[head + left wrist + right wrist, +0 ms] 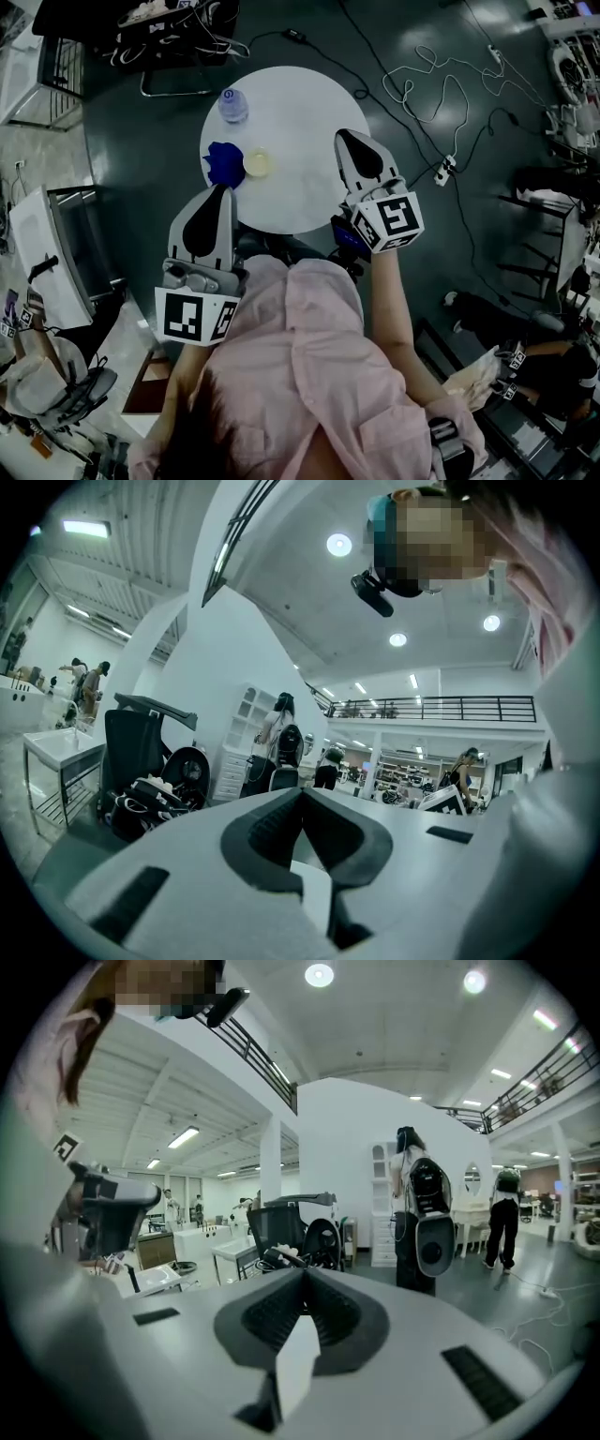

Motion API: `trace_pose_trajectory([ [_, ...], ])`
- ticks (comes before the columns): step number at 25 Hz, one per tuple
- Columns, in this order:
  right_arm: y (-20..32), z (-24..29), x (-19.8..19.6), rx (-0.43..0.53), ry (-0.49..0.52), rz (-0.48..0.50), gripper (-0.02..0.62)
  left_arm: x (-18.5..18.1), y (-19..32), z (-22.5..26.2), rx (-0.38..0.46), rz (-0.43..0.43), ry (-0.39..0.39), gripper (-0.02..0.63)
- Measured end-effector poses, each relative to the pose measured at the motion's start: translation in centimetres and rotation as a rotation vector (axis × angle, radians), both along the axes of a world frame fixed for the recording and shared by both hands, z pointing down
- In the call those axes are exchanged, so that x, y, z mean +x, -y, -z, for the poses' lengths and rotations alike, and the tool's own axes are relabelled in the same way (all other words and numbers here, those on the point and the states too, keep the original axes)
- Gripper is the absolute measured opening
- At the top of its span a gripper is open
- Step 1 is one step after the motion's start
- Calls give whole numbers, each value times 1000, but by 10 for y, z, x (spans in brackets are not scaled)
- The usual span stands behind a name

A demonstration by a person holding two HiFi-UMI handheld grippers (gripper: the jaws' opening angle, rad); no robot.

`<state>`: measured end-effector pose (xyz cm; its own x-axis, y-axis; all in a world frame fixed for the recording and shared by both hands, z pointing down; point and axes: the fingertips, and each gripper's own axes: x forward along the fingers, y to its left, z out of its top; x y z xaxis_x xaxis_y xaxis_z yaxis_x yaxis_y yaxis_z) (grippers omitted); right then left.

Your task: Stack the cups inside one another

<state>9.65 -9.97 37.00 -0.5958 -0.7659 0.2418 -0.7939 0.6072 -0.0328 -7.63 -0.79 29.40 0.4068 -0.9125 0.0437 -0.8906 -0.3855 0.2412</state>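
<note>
In the head view a round white table (300, 122) carries a blue cup (223, 164) and a pale yellow cup (258, 163) side by side near its left edge. My left gripper (220, 193) is held just short of the table's near-left rim, close to the blue cup, jaws shut and empty. My right gripper (349, 137) hovers over the table's right edge, also shut and empty. Both gripper views look out level into the room. They show the left gripper (302, 794) and the right gripper (303, 1274) with pads closed together, and no cups.
A clear water bottle (233, 103) stands at the table's far left. Cables and a power strip (444, 170) lie on the dark floor to the right. A black chair (281, 1227) and standing people (417, 1204) show in the gripper views. Desks and equipment line the room's edges.
</note>
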Motion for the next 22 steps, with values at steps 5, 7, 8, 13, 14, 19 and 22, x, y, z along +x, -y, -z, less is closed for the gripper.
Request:
trace_pose_trajectory([
  [5,-20,15,43,45,-13,-64,34,25,-5,3,14,-18,3,15],
  [7,-30,19,58,50,6,-88,34,32,-7,2,19,-20,11,15],
  [8,-34,20,65,49,18,-98,34,36,-8,1,21,-19,17,15],
  [13,-53,25,97,49,47,-124,34,53,-14,-3,24,-15,36,15],
  [14,-56,26,103,51,50,-129,34,57,-16,-3,27,-16,38,15],
  [19,-73,32,131,65,66,-171,34,72,-21,-3,34,-31,40,15],
  [22,-85,35,141,61,50,-184,34,81,-23,-7,30,-42,43,15],
])
